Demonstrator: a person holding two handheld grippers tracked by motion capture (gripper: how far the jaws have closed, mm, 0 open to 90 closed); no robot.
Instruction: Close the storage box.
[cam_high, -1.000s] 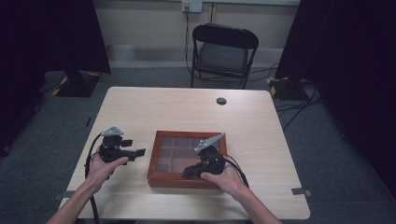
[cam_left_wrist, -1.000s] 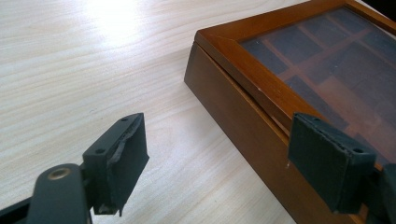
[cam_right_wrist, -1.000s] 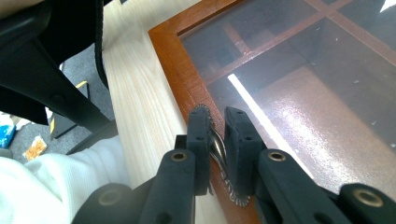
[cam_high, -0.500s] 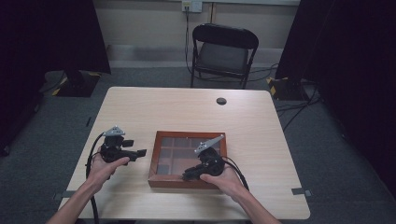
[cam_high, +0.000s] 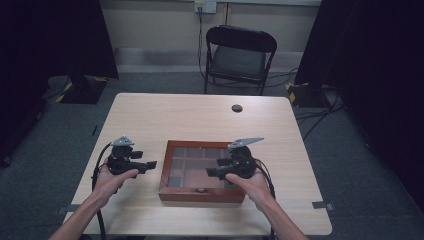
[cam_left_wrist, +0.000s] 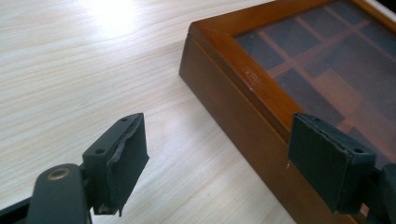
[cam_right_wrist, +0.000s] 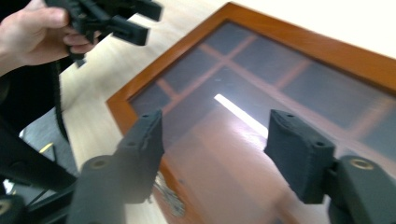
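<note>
Wooden box (cam_high: 202, 173) with a glass-paned lid sits on the table (cam_high: 190, 117), toward my near edge and slightly right of centre. The lid is down; a grid of compartments shows dimly through the glass. A small metal clasp (cam_high: 200, 190) sits mid-way along the near front edge.

My right gripper (cam_high: 212, 172) hovers above the right part of the lid, pointing toward my left across the glass. Its jaws have just been opening and stand apart, with nothing between the pads. In the right gripper view the glass panel (cam_right_wrist: 261, 102) lies directly beneath and beyond the two pads, the box frame (cam_right_wrist: 299, 42) runs across the top, and the clasp (cam_right_wrist: 170, 198) is visible low down by the near edge, just beside the left pad. I cannot tell for certain whether the pads clear the lid or graze it; they appear lifted off it.

My left gripper (cam_high: 150, 164) is held off the box's left side, pointing at it, near but apart from the wall. Its jaws are released, with nothing held. In the left gripper view the box's corner (cam_left_wrist: 196, 35) and left wall (cam_left_wrist: 233, 107) lie ahead, the wall running toward the right-hand pad (cam_left_wrist: 327, 163), while the other pad (cam_left_wrist: 123, 163) hangs over bare tabletop (cam_left_wrist: 84, 70).

Small dark round object (cam_high: 237, 108) lies on the far side of the table, well apart from the box. A folding chair (cam_high: 239, 55) stands beyond the table.
</note>
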